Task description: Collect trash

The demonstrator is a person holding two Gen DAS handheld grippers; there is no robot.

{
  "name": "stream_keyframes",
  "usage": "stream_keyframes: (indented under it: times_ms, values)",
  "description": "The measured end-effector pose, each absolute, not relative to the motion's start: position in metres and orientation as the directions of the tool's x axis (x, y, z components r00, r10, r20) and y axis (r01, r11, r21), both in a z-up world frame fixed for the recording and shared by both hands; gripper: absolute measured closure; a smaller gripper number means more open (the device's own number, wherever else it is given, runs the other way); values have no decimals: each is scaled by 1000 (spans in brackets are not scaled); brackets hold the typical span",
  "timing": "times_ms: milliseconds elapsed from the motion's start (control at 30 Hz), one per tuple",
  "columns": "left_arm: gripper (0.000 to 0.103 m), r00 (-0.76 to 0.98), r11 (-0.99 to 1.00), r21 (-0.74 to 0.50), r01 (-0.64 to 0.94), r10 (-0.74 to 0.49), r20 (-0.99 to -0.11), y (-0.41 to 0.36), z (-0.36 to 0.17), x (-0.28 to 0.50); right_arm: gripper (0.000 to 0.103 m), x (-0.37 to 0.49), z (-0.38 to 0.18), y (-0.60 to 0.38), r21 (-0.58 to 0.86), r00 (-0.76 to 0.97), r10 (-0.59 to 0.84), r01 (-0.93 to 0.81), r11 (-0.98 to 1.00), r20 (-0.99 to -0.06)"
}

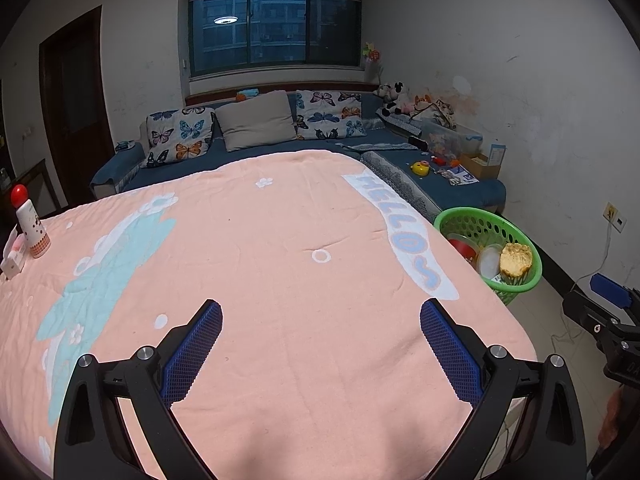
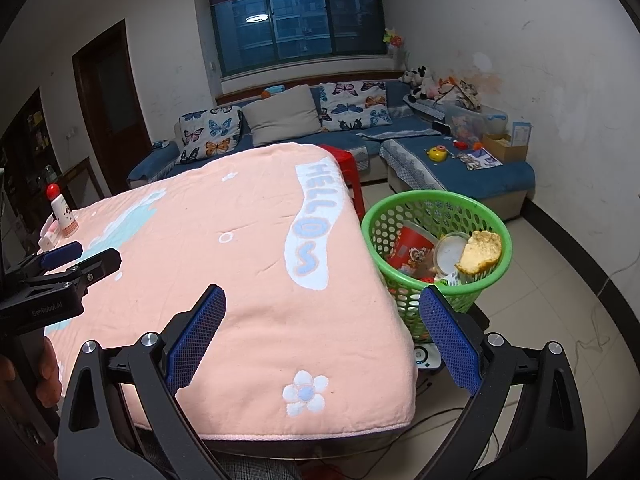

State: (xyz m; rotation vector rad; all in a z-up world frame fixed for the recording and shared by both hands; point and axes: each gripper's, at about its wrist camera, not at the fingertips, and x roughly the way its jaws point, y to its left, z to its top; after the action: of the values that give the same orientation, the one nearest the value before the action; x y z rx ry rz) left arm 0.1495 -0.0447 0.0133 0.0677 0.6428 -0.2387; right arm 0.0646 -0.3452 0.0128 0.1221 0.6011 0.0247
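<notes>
A green perforated basket [image 2: 436, 204] stands on the floor at the table's right edge; it also shows in the left wrist view [image 1: 460, 216]. In it lie a red cup [image 2: 414, 254], a clear plastic lid [image 2: 450, 256] and a yellow crumbly piece of food [image 2: 480, 252]. My left gripper [image 1: 320, 316] is open and empty over the pink blanket [image 1: 280, 240] that covers the table. My right gripper [image 2: 322, 304] is open and empty over the table's front right corner, beside the basket. The left gripper also shows at the left of the right wrist view [image 2: 80, 256].
A white bottle with a red cap [image 1: 30, 224] and a small pink-white box [image 1: 12, 256] stand at the table's far left. A red stool [image 2: 348, 172] is behind the table. A blue sofa [image 1: 260, 148] with cushions and toys lines the back. Cables lie on the tiled floor [image 2: 560, 300].
</notes>
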Motion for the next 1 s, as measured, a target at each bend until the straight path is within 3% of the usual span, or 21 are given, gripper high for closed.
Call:
stream_keyframes:
  times_ms: [1000]
  values:
    - [7, 771, 972, -13, 235, -194, -607, -41, 6, 150, 6, 64, 10, -345, 118, 822, 56, 14, 993, -566]
